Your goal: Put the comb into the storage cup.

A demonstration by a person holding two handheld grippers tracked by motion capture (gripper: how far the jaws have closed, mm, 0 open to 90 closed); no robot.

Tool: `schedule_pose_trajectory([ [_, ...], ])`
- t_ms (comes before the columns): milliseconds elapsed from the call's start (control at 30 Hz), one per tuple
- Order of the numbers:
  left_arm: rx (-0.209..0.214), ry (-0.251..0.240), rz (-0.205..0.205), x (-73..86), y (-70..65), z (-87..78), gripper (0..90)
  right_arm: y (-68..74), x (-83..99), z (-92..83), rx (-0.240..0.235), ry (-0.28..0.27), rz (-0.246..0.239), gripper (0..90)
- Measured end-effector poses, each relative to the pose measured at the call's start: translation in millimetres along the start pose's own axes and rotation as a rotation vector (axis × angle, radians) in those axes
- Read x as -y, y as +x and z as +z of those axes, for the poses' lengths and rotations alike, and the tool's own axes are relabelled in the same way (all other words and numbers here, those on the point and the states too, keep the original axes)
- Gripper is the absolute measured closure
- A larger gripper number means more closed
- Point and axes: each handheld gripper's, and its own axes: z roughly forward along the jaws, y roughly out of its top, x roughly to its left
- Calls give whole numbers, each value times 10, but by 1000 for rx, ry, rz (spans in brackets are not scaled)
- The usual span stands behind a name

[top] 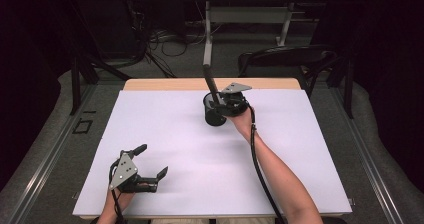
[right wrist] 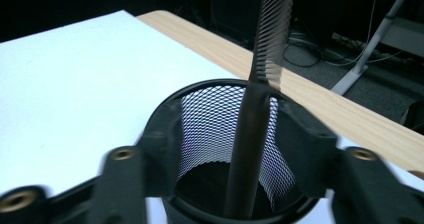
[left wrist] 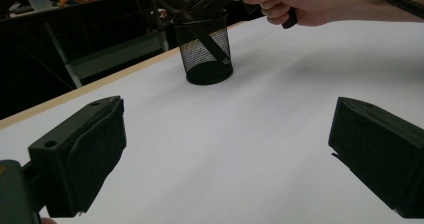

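From the high view we see our right gripper (top: 223, 104) over the mesh cup (top: 216, 115), which stands near the middle of the worktop's (top: 165, 134) far edge; a long dark comb (top: 211, 84) leans in the cup, its top tipped toward the far left, its long axis close to upright. Our left gripper (top: 150, 160) rests near the worktop's near left corner, well apart from the cup, so the right hand is far the nearer. In the left gripper view our own jaws stand wide with nothing between them, and the cup (left wrist: 202, 51) lies ahead with the comb (left wrist: 207, 36) slanting down inside it, the right hand (left wrist: 305, 1) just above. In the right gripper view the comb (right wrist: 252, 134) runs up between our jaws, its foot in the cup (right wrist: 220, 129) directly below; the jaws stand partly open, and no pad seems to press on it, so we judge it released. The coming move is probably a lift straight along that axis.
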Motion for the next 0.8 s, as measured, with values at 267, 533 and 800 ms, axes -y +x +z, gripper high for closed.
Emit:
schedule_pose_trajectory([
  [267,-2,1,-1,1,2,0,19,-24,-28,-150,-52,52,26,245],
  [533,-1,2,1,1,2,2,19,-16,-62,-297,-106,80,47,152],
  [800,-4,1,-1,3,3,-4,19,32,-87,-440,-162,99,38,88],
])
